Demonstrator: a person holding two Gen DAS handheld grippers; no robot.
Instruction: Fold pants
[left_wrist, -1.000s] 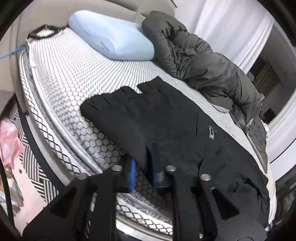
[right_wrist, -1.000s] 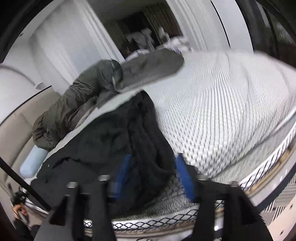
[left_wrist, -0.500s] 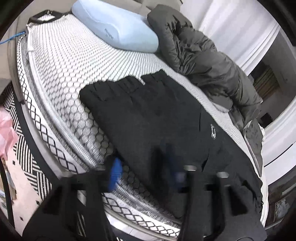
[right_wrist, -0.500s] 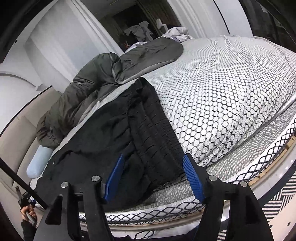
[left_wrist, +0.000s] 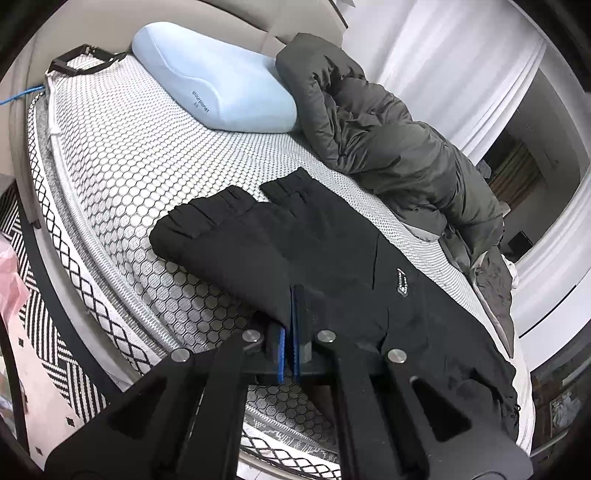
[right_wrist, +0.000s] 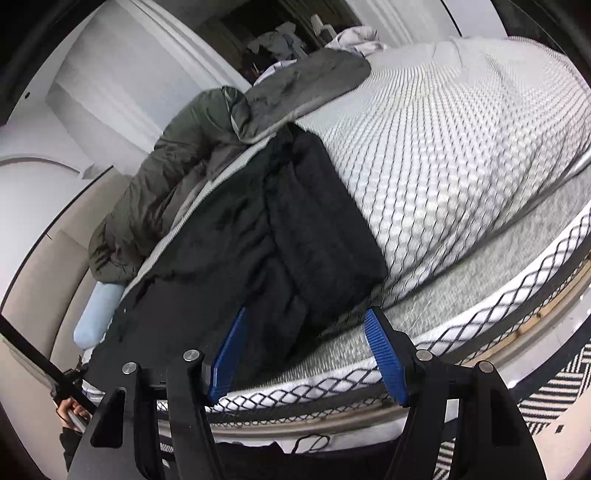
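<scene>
Black pants (left_wrist: 314, 254) lie spread along the near edge of the bed, leg cuffs toward the pillow. My left gripper (left_wrist: 293, 295) is shut on the near edge of the pants leg. In the right wrist view the waist end of the pants (right_wrist: 295, 236) lies bunched near the mattress edge. My right gripper (right_wrist: 306, 321) is open, its blue fingers (right_wrist: 380, 343) straddling the near corner of the waist end without gripping it.
The mattress (left_wrist: 122, 147) has a white honeycomb cover. A light blue pillow (left_wrist: 214, 92) lies at the head. A dark grey puffy jacket (left_wrist: 388, 147) lies along the far side, also in the right wrist view (right_wrist: 177, 173). A striped rug (left_wrist: 44, 295) covers the floor.
My left gripper was open half a second ago and has closed on the pants leg edge. My right gripper has stayed open and moved closer to the waist end.
</scene>
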